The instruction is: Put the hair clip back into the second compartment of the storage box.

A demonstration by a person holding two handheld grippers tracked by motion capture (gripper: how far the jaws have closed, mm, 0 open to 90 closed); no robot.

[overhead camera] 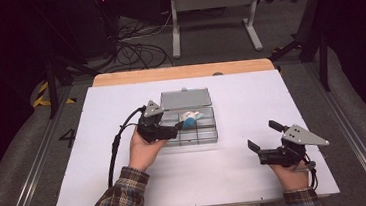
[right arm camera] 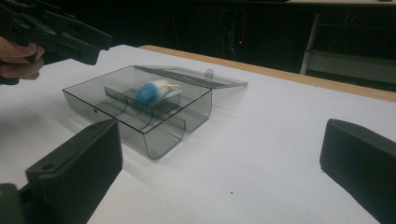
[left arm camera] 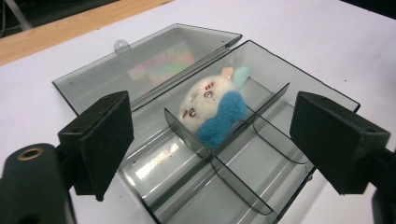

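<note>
The plush toy (left arm camera: 215,108), one white-and-blue figure, lies slanted in a far compartment of the single smoky plastic box (overhead camera: 209,135) near the middle of the table (overhead camera: 251,97), ears toward the far edge beside the flat-open lid (overhead camera: 185,98). We see our left tongs (left arm camera: 210,140) wide open and empty over the box, our right tongs (overhead camera: 264,136) likewise spread and empty near the right edge; we read no writing on anything.

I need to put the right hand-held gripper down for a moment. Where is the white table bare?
The white table is bare between the plastic box and the right hand-held gripper, also along its near edge between the two forearms. It is crowded at the box's left end, where the left hand-held gripper hangs beside the plush toy.
</note>
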